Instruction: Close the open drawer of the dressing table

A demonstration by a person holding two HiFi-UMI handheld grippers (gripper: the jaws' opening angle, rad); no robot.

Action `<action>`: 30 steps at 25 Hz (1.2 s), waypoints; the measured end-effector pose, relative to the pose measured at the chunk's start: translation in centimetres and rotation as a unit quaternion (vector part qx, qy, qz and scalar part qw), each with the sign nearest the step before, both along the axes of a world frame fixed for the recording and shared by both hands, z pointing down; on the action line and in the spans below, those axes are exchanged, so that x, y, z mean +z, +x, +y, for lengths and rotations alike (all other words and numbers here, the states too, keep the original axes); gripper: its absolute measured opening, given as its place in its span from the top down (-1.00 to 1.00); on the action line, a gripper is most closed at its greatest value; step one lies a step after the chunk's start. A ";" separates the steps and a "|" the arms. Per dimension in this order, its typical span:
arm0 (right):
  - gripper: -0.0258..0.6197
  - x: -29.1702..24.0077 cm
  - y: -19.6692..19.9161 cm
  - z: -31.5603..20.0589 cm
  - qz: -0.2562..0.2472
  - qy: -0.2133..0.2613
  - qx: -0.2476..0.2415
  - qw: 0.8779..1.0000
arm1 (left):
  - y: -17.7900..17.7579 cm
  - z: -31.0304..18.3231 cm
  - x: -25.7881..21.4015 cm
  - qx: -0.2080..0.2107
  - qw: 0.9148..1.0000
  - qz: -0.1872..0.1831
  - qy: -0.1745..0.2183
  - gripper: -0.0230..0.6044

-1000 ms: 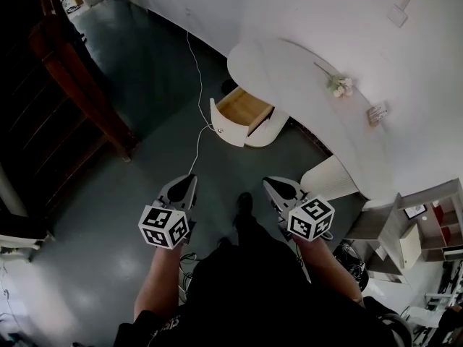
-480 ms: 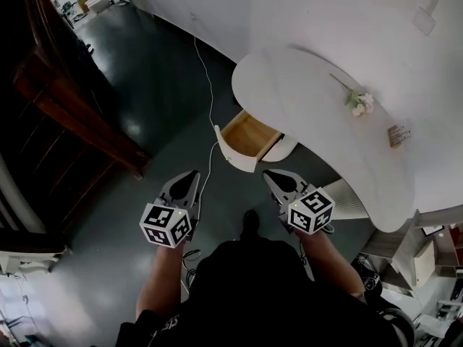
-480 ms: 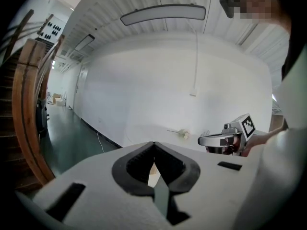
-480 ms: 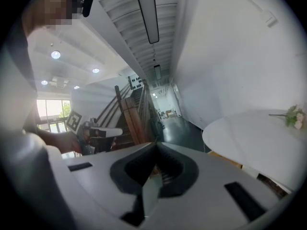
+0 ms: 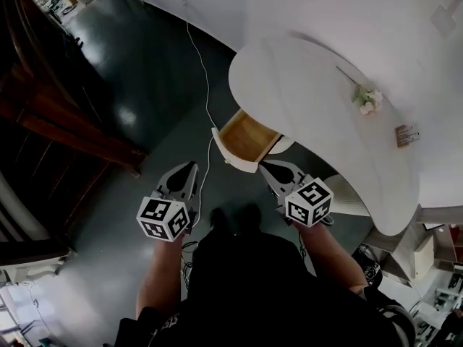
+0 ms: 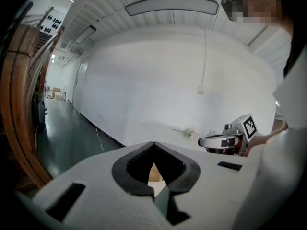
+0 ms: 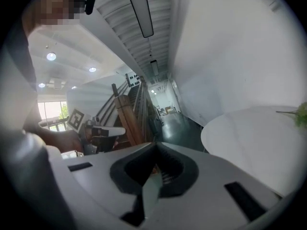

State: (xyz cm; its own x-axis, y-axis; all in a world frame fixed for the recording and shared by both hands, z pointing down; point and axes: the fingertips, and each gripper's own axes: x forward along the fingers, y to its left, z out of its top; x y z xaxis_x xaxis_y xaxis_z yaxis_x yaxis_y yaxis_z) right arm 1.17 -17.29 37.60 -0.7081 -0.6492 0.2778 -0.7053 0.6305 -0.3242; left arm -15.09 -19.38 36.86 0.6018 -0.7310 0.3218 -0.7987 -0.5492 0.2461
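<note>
The white dressing table [image 5: 311,92] stands against the wall, its drawer [image 5: 247,137] pulled out and showing a wooden inside. The drawer's curved white front [image 5: 230,157] faces me. My left gripper [image 5: 190,166] is shut and empty, a little left of the drawer front. Also shut and empty, my right gripper [image 5: 265,165] has its tip just below the drawer's right corner. In the left gripper view the jaws meet at the left gripper [image 6: 153,144], with the drawer [image 6: 154,174] seen through the gap below. In the right gripper view the right gripper [image 7: 154,145] points past the table top [image 7: 254,138].
A white cable [image 5: 205,85] runs over the dark floor to the drawer. A dark wooden stair rail [image 5: 65,132] stands at the left. On the table lie a flower sprig [image 5: 367,98] and a small card [image 5: 407,134]. A white stool [image 5: 347,202] is under the table.
I have walked closer to the dressing table. The open drawer now lies just ahead of both gripper tips. Both grippers stay shut.
</note>
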 end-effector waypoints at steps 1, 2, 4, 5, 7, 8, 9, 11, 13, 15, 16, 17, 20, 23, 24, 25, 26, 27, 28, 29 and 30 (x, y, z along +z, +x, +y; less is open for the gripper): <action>0.90 0.3 -0.2 -0.3 0.000 -0.007 0.006 1.000 | -0.2 -0.4 0.4 0.005 1.000 0.000 -0.004 0.93; 0.90 0.6 -0.4 -0.5 -0.001 -0.013 0.011 1.000 | -0.3 -0.7 0.8 0.011 1.000 -0.001 -0.008 0.93; 0.90 1.0 -1.2 -0.9 0.002 -0.021 0.016 1.000 | -0.8 -1.5 1.7 0.022 1.000 -0.002 -0.014 0.93; 0.90 1.4 -1.6 -1.1 0.005 -0.025 0.018 1.000 | -1.1 -1.8 2.1 0.027 0.999 0.000 -0.018 0.93; 0.90 2.2 -2.3 -1.5 0.012 -0.036 0.027 0.999 | -1.4 -2.4 3.1 0.037 0.999 0.005 -0.026 0.93; 0.90 2.7 -2.6 -1.6 0.014 -0.041 0.031 0.999 | -1.6 -2.5 3.6 0.044 0.999 0.007 -0.030 0.93; 0.90 3.1 -3.1 -1.7 0.017 -0.046 0.035 0.998 | -1.8 -2.7 4.2 0.051 0.998 0.007 -0.033 0.93; 0.90 3.9 -4.1 -1.9 0.021 -0.054 0.039 0.998 | -2.2 -3.1 5.4 0.063 0.997 0.007 -0.040 0.93; 0.90 4.5 -5.1 -2.0 0.027 -0.060 0.041 0.997 | -2.6 -3.6 6.4 0.073 0.996 0.012 -0.047 0.93; 0.90 5.1 -6.0 -2.0 0.034 -0.065 0.045 0.996 | -2.8 -3.9 7.3 0.085 0.995 0.019 -0.054 0.93; 0.90 5.3 -6.4 -1.9 0.037 -0.067 0.049 0.996 | -2.9 -4.0 7.9 0.092 0.994 0.022 -0.057 0.93; 0.90 5.6 -6.7 -1.9 0.039 -0.068 0.053 0.996 | -2.9 -4.0 8.4 0.101 0.993 0.023 -0.059 0.93; 0.90 6.4 -7.2 -1.7 0.042 -0.069 0.066 0.995 | -2.5 -4.1 10.0 0.129 0.989 0.019 -0.065 0.93; 0.90 8.3 -7.1 -1.5 0.047 -0.084 0.069 0.993 | -1.7 -4.5 12.0 0.147 0.986 0.013 -0.076 0.93; 0.90 9.2 -6.9 -1.6 0.048 -0.091 0.069 0.992 | -1.4 -4.7 12.8 0.150 0.985 0.011 -0.080 0.93; 0.90 10.2 -6.9 -1.6 0.047 -0.098 0.070 0.992 | -1.1 -4.9 13.6 0.153 0.985 0.008 -0.084 0.93; 0.90 11.1 -6.8 -1.6 0.045 -0.104 0.070 0.991 | -0.8 -4.9 14.5 0.156 0.984 0.005 -0.089 0.93; 0.90 12.1 -6.8 -1.6 0.042 -0.108 0.070 0.991 | -0.5 -4.9 15.5 0.158 0.983 0.002 -0.095 0.93; 0.90 13.0 -6.7 -1.6 0.040 -0.110 0.070 0.991 | -0.2 -4.8 16.6 0.160 0.982 0.000 -0.101 0.93; 0.90 14.0 -6.6 -1.8 0.038 -0.111 0.071 0.991 | 0.2 -4.8 17.7 0.162 0.981 -0.002 -0.107 0.93; 0.90 15.0 -6.3 -2.0 0.036 -0.114 0.074 0.990 | 0.7 -4.9 18.7 0.165 0.980 -0.003 -0.113 0.93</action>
